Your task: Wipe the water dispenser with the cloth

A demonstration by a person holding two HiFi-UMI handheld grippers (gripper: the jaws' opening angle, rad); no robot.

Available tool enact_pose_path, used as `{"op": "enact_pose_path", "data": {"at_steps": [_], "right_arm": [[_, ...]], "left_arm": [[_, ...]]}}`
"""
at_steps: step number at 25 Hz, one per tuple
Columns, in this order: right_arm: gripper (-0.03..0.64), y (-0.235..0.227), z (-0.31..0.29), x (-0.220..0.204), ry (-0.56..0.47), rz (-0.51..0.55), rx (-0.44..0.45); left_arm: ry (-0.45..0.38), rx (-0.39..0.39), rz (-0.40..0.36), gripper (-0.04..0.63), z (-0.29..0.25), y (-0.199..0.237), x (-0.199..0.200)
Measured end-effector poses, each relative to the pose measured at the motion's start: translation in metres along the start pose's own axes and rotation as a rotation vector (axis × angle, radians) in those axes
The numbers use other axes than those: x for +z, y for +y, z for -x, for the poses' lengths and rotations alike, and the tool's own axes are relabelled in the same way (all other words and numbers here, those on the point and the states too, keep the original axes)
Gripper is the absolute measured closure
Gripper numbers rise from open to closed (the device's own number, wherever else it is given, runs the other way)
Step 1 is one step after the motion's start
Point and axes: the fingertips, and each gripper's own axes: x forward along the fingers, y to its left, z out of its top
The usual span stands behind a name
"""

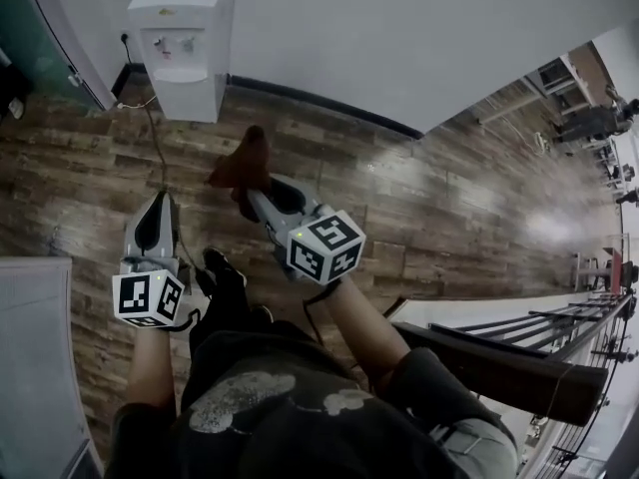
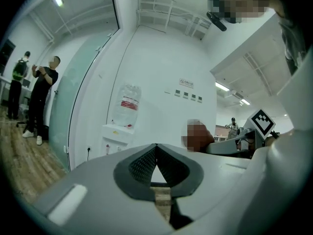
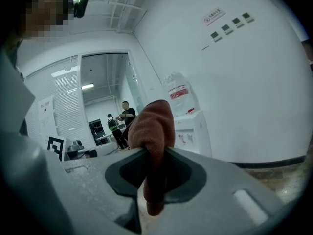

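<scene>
- My right gripper [image 3: 155, 154] is clenched on the cloth [image 3: 151, 124], a soft rust-brown fold bulging above the jaws.
- My left gripper [image 2: 156, 150] is pressed together, holding nothing.
- The water dispenser [image 1: 185, 53], a boxy white cabinet, stands far left against the white wall [image 1: 399, 38], well apart from the cloth.
- Wood-plank floor [image 1: 449, 208] lies between, and a thin cable [image 1: 160, 153] trails across it.

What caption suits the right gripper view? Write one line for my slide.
The right tongs shut on a brown cloth, pointed toward the white water dispenser standing against the wall.
</scene>
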Motion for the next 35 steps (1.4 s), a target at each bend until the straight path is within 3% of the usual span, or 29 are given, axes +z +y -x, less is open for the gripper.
{"op": "enact_pose_path", "data": {"at_steps": [8, 14, 24, 35], "right_arm": [[0.555, 0.017, 0.067, -0.034, 0.007, -0.016, -0.022], [0.555, 0.040, 0.090, -0.044, 0.021, 0.076, -0.071], [0.555, 0.090, 0.127, -0.083, 0.007, -0.008, -0.163], [0.558, 0.121, 0.161, -0.090, -0.006, 0.021, -0.198]], "left_arm": [[0.065, 0.021, 0.012, 0.575, 0.070, -0.042, -0.021], [0.109, -0.075, 0.025, 0.575, 0.084, -0.061, -0.034], [0.119, -0.192, 0.016, 0.575, 0.131, -0.078, -0.041], [0.091, -0.260, -0.007, 0.575, 0.174, -0.096, -0.026]]}}
